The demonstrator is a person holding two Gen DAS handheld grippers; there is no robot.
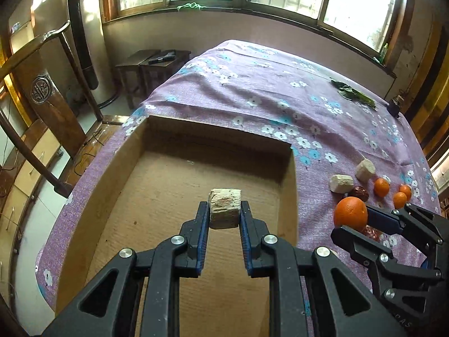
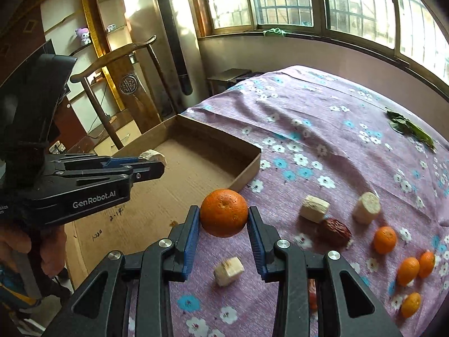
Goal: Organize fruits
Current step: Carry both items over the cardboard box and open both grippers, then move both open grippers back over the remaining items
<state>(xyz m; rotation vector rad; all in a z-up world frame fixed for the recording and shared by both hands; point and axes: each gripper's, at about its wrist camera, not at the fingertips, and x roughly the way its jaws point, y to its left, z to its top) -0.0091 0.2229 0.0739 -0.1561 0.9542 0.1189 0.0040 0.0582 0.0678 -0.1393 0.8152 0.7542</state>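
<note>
My left gripper (image 1: 224,210) is shut on a pale beige fruit chunk (image 1: 224,207) and holds it above the floor of a shallow cardboard box (image 1: 174,185). From the right wrist view, that left gripper (image 2: 153,163) hangs over the cardboard box (image 2: 247,165) with the chunk (image 2: 151,156) at its tip. My right gripper (image 2: 224,216) is shut on an orange (image 2: 224,213), held above the purple cloth just right of the box. The left wrist view shows this orange (image 1: 350,213) in the right gripper (image 1: 352,220).
On the floral purple cloth (image 2: 322,118) lie pale chunks (image 2: 314,208) (image 2: 366,207) (image 2: 228,271), a dark red date (image 2: 335,231), several small oranges (image 2: 385,240) and green leaves (image 2: 409,129). A wooden chair (image 1: 50,90) and stools (image 1: 151,67) stand to the left. A hand (image 2: 16,247) grips the left tool.
</note>
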